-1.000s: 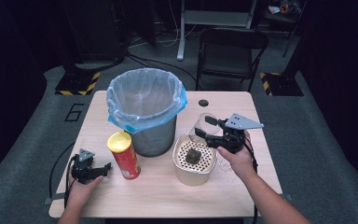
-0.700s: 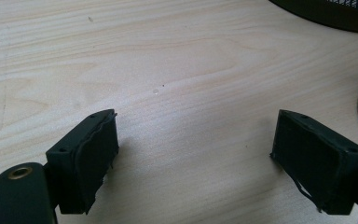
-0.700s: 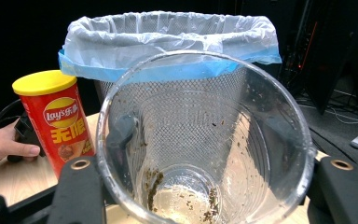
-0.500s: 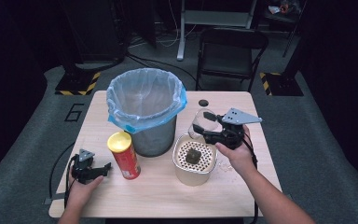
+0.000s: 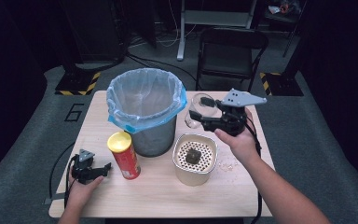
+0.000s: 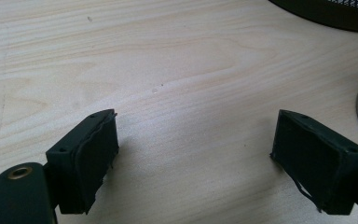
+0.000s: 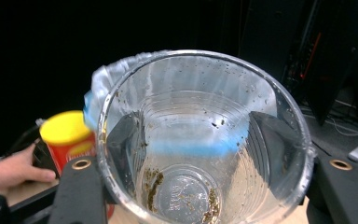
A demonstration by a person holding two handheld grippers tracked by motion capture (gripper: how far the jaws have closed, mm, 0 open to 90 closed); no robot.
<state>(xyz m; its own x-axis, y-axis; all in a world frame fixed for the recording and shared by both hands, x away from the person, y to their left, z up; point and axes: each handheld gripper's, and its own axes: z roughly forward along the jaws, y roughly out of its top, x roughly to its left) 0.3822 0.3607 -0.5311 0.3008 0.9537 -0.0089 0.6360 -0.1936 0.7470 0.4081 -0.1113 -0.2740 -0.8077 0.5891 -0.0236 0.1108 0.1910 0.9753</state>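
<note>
My right gripper (image 5: pixel 199 115) is shut on a clear plastic cup (image 5: pixel 198 110), held on its side in the air between the trash bin (image 5: pixel 145 110) and the beige strainer pot (image 5: pixel 195 159). In the right gripper view the cup (image 7: pixel 200 140) faces me mouth-on, with brown dregs at its bottom and both pads pressed on its walls. A dark lump (image 5: pixel 194 156) lies on the pot's perforated lid. My left gripper (image 5: pixel 99 171) rests open on the table at the front left, and its jaws (image 6: pixel 196 161) hold nothing.
A red chip can with a yellow lid (image 5: pixel 123 155) stands between the left gripper and the bin. Crumbs (image 5: pixel 226 164) lie on the wooden table (image 5: pixel 168 196) right of the pot. A black chair (image 5: pixel 230 51) stands behind the table.
The right gripper has lifted the cup upward from beside the strainer pot. The left gripper has stayed in place.
</note>
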